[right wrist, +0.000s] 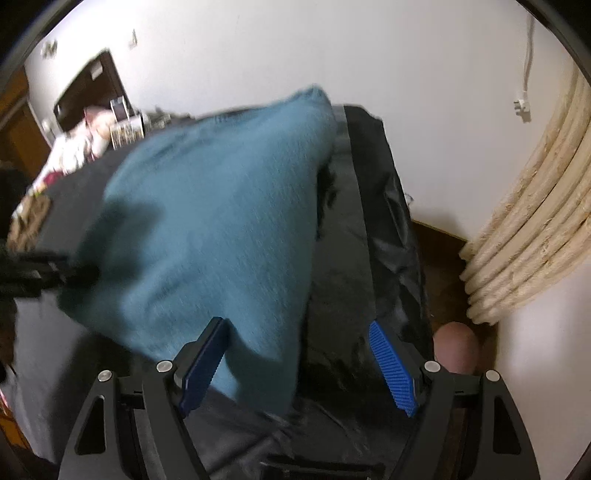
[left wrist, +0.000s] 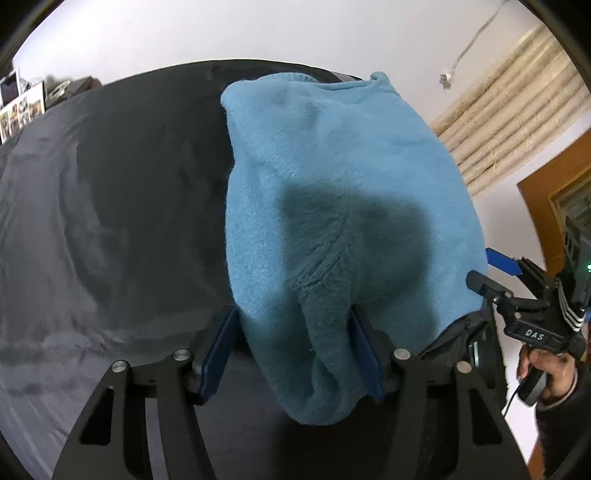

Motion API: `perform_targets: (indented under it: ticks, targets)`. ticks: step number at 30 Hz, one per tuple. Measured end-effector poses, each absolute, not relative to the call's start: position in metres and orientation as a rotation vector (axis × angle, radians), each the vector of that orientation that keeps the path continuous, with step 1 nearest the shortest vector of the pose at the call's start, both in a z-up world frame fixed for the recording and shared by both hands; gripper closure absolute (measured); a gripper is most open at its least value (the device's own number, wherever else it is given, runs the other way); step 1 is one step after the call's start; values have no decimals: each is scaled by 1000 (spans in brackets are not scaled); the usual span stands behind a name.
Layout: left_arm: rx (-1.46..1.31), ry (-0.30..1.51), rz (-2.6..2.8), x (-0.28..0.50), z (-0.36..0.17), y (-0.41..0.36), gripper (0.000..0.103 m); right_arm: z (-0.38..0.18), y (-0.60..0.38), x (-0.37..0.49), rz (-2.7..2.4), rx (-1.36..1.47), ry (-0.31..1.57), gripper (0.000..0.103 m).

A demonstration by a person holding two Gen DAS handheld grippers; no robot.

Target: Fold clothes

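Holding a bunch of the sweater [left wrist: 332, 177] in your left tool [left wrist: 293, 354], you've got knit gathered between both blue pads, and it looks pinched there, the near end hanging down past the fingers. The sweater lies on the dark cover [left wrist: 110, 221] of what looks like a bed, pushed over to its right side, with the ribbed hem at the sweater's far end, up by the white wall [left wrist: 221, 33].

Your right tool [right wrist: 297, 365] stands wide, nothing pressed. A corner of the sweater sits between its fingers, close to the left pad [right wrist: 201, 365], while the right pad [right wrist: 393, 369] hangs over bare cover, clear of the knit. From the left camera that tool shows just beyond the sweater's right edge.

How far along? Early to middle, I'd say. The sweater is in a long, narrowed shape, so one lengthwise fold may be in, but no sleeve can be made out and the picture from your right is blurred. It isn't a tidy packet yet: the near end is bunched, not flat. Left to do, by my reading: get the right tool onto that near corner, carry the near end toward the hem, and smooth it.
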State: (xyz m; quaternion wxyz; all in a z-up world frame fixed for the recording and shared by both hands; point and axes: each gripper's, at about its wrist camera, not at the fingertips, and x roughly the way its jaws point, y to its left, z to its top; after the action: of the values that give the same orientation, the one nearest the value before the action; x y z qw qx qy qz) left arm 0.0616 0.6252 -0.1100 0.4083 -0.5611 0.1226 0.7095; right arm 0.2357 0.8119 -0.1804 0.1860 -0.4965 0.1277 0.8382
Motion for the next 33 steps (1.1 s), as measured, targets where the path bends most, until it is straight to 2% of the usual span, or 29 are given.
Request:
perform_targets:
  ticks: [8,11,21,28,33]
  targets:
    - [-1427,258,1772,56,-122,619,34,-190,807,235,2328,-1451,226,19]
    - [-1432,257,1783,55,-118,621,32,-188,809,234,2314,-1467,243,19]
    - [-1416,242,1824,53,-102,621,32,-140,796,206,2400,-1327,179,19]
    - [-1439,267,1835,54,-116,622,25,-165,793,168,2375,-1409,93,19]
    - [-1442,268,1849,54,-118,623,22,-171,797,169,2350,-1392,137,9]
